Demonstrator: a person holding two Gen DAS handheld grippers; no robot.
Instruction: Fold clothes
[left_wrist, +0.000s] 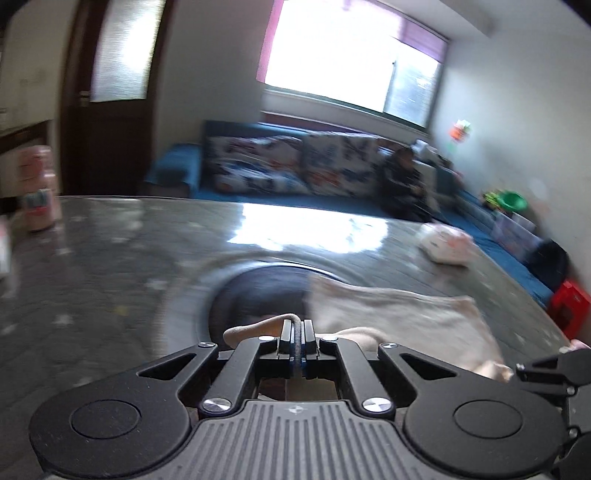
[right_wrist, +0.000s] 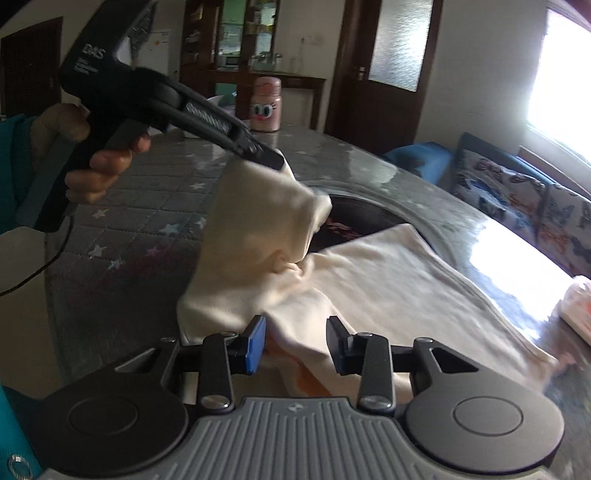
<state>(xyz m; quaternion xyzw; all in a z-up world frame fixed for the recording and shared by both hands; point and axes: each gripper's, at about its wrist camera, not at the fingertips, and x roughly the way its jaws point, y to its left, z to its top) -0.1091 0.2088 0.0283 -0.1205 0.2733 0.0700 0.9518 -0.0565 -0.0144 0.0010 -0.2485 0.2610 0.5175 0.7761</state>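
A cream garment (right_wrist: 369, 280) lies spread on the grey star-patterned table (right_wrist: 122, 221), partly over a dark round inset (right_wrist: 362, 214). My left gripper (left_wrist: 296, 339) is shut on a fold of that cream garment (left_wrist: 399, 314). In the right wrist view the left gripper (right_wrist: 275, 160) holds one corner of the cloth lifted above the table, with a hand (right_wrist: 96, 166) on its handle. My right gripper (right_wrist: 295, 341) is open just above the garment's near edge, with cloth between and below its fingers but not pinched.
A pink cartoon-faced container (right_wrist: 265, 105) stands at the table's far side. A white bundle (left_wrist: 448, 245) lies near the table's right edge. A blue sofa (left_wrist: 295, 173) with patterned cushions runs under the window. A red stool (left_wrist: 569, 302) stands by the table.
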